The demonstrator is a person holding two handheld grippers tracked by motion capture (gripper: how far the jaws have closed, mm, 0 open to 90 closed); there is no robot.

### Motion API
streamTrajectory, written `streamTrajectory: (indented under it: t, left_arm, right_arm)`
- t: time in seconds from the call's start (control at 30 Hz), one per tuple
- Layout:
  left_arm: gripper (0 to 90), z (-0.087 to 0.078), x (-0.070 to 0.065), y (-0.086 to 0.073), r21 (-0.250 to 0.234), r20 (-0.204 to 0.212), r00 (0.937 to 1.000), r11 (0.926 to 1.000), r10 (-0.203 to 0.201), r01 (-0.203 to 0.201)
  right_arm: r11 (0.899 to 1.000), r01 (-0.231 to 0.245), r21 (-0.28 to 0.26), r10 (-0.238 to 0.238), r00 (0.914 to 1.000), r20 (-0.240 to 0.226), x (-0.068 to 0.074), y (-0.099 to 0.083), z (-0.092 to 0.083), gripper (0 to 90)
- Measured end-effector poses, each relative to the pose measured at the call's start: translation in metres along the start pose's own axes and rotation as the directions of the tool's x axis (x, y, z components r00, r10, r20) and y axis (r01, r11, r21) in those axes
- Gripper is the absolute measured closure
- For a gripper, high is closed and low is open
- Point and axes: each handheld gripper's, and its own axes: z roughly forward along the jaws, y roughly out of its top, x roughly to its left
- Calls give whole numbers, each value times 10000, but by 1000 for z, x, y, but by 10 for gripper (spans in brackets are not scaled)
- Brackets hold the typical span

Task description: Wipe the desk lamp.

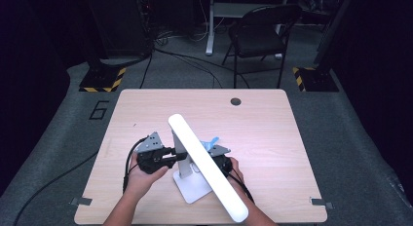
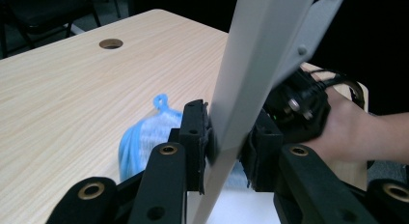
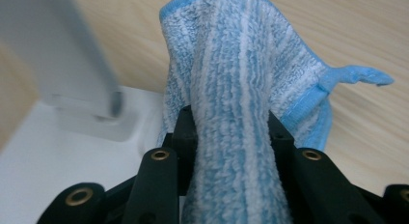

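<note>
From the high view, a white desk lamp (image 1: 204, 162) stands near the front middle of the worktop (image 1: 263, 133), its long bar head slanting from far left to near right; the left claw (image 1: 171, 153) comes in level from the left and grips the lamp's upright arm, while the right claw (image 1: 214, 155) sits just right of the arm, behind the bar, with a blue cloth (image 1: 210, 144) poking up. Both forearms enter from the near edge, hands wrapped round the claw bodies, wrists roughly level. In the left gripper view, the left claw (image 2: 226, 147) is clamped on the lamp arm (image 2: 241, 108), pads pressed to both flat faces, the blue cloth (image 2: 140, 137) lying just beyond on the wood. In the right gripper view, the right claw (image 3: 231, 132) is pinched on the striped blue cloth (image 3: 231, 74), which stands up bunched between the jaws, close to the lamp's white base (image 3: 72, 156). To wipe well, I judge the left should hold the arm steady — the right should press the cloth flat against the lamp and draw it along in even strokes.
</note>
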Motion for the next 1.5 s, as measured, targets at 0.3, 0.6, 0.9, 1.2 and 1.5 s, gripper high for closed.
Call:
streamTrajectory:
  t: [0.3, 0.6, 0.9, 1.2, 1.5]
  left_arm:
    - [727, -1, 0, -1, 13, 26, 10000, 10000, 61, -61]
    - [729, -2, -2, -1, 48, -72, 9999, 9999, 124, -123]
    - [734, -3, -2, -1, 209, -77, 9994, 9993, 327, -325]
    - [743, -2, -4, 2, 322, -224, 9984, 9982, 516, -509]
    - [744, -5, 0, 2, 301, -424, 9976, 9982, 539, -526]
  right_arm:
    - [9996, 291, -50, -293, 9983, -495, 25, 1, 2, 667]
    - [9971, 742, -178, -752, 9950, -655, 18, -1, 3, 671]
    - [9970, 727, -264, -743, 9950, -667, -1, -3, 1, 672]
    - [9991, -249, 338, 235, 9988, 433, -34, -2, -5, 664]
    - [9913, -1149, 643, 1094, 9905, 835, -62, -6, -11, 661]
